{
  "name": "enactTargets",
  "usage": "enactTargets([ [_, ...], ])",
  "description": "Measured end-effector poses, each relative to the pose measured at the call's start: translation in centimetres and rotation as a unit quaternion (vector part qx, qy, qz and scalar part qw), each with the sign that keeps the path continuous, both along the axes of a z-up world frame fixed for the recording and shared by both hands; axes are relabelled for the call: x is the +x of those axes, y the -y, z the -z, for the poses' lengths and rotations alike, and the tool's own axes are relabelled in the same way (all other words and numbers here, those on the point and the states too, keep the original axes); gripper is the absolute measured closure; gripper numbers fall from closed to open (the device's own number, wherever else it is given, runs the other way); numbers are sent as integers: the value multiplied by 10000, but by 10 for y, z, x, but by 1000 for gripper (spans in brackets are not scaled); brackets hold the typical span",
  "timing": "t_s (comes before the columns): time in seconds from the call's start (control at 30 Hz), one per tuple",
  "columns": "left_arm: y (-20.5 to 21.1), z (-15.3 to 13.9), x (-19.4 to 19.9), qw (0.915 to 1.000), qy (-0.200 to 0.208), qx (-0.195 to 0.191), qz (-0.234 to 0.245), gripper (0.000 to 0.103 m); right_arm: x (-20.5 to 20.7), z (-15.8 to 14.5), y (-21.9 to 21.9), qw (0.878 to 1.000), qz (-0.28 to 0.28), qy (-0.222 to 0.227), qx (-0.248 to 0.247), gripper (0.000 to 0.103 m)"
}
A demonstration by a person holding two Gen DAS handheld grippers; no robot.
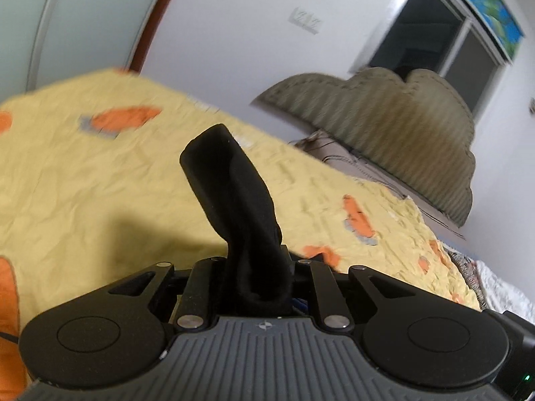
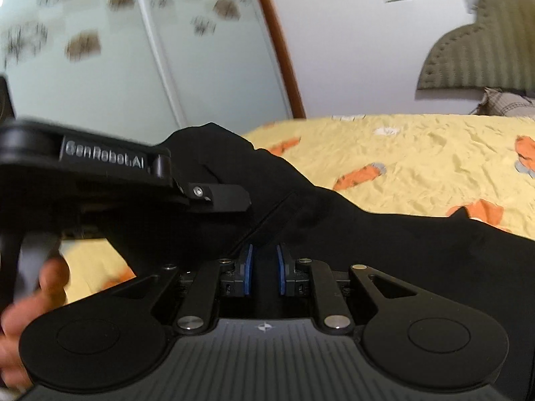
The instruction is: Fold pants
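**Black pants gripped by left gripper, draped across right gripper view**

The black pants (image 2: 367,234) are spread across the middle and lower right of the right wrist view, over a yellow bedspread (image 2: 418,153) with orange carrot prints. The fabric's far edge is seen running from centre to the right border; bare bedspread is left open beyond it, up to the headboard (image 2: 474,60) at upper right. In the left wrist view a bunched fold of the pants (image 1: 234,200) is clamped in the left gripper (image 1: 257,267), jaws closed on the cloth, fabric rising to frame centre. Open bedspread (image 1: 100,173) is seen left and right of it. The right gripper (image 2: 264,267) is held with jaws slightly parted, blue pads (image 2: 248,269) visible; whether cloth is pinched cannot be told. "GenRobot.AI" is read on the left gripper (image 2: 110,167), middle left.
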State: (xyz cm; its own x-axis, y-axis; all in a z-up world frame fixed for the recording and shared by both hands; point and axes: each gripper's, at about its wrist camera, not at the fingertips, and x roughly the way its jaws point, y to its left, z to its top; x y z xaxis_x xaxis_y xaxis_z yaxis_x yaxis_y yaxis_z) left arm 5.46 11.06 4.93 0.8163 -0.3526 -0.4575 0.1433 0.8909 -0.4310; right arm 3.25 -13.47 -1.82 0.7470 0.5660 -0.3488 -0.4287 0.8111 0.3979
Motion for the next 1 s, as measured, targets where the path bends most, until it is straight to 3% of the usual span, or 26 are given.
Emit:
enactTargets([
  [0.2,70,-18,-16,9978,388,453,296,84,-20,-10,59,9956,341,49,869,88],
  [0.33,127,-23,-27,9923,659,890,555,83,-29,-9,95,9933,701,180,900,88],
  [0.5,188,-14,-31,9866,755,1060,985,79,-36,6,153,9847,1140,-81,1317,88],
  [1.0,329,33,-35,9658,846,1420,2000,76,-59,52,256,9573,2365,-548,1567,88],
])
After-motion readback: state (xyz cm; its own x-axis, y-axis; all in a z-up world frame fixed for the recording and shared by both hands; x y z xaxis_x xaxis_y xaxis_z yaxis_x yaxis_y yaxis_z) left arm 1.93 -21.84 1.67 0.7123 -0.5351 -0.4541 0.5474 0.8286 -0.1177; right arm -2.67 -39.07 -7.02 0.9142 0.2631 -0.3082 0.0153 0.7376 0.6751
